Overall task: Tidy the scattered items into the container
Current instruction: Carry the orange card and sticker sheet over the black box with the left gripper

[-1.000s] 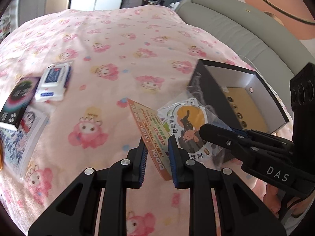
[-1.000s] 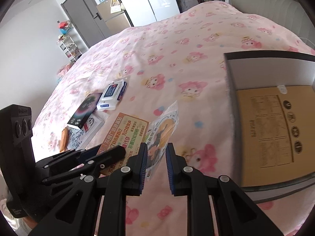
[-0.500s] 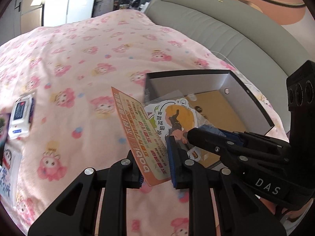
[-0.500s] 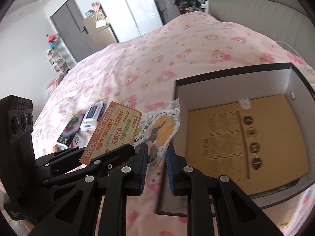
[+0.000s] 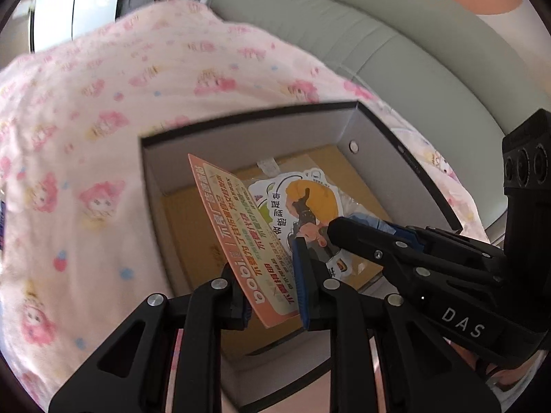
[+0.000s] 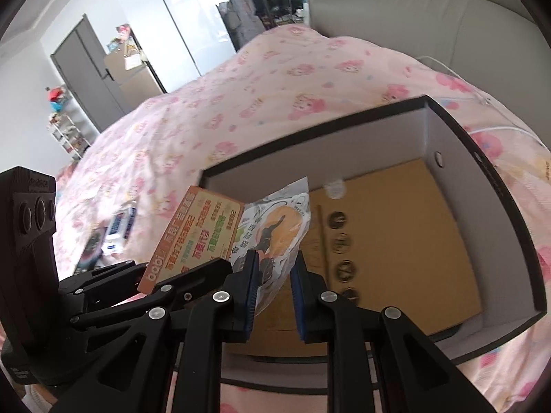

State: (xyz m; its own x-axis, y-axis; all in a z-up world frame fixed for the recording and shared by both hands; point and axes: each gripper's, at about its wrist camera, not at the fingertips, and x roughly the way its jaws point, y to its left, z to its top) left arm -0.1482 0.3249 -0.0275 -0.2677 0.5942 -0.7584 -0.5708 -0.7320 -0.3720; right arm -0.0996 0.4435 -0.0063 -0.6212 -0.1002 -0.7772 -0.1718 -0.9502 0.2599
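An open black box (image 5: pixel 396 137) (image 6: pixel 482 186) with white walls and a brown cardboard floor sits on the pink bed. My left gripper (image 5: pixel 272 289) is shut on an orange printed card (image 5: pixel 237 227) (image 6: pixel 199 237), tilted over the box's left part. My right gripper (image 6: pixel 273 285) has its jaws parted; a clear plastic packet with a cartoon print (image 6: pixel 275 227) (image 5: pixel 303 203) hangs against its left pad over the box, apart from the right pad. The right gripper shows in the left wrist view (image 5: pixel 327 230) beside the packet.
A pink cartoon-print bedspread (image 5: pixel 86 137) surrounds the box. A white wipes pack (image 6: pixel 118 227) and a dark booklet (image 6: pixel 91 247) lie on the bed at left. A grey headboard (image 5: pixel 396 44) and a white cable (image 6: pixel 496 127) lie behind the box.
Both grippers moved right and over the box, carrying the card and the packet. The right jaws have spread apart; the packet now touches only the left pad.
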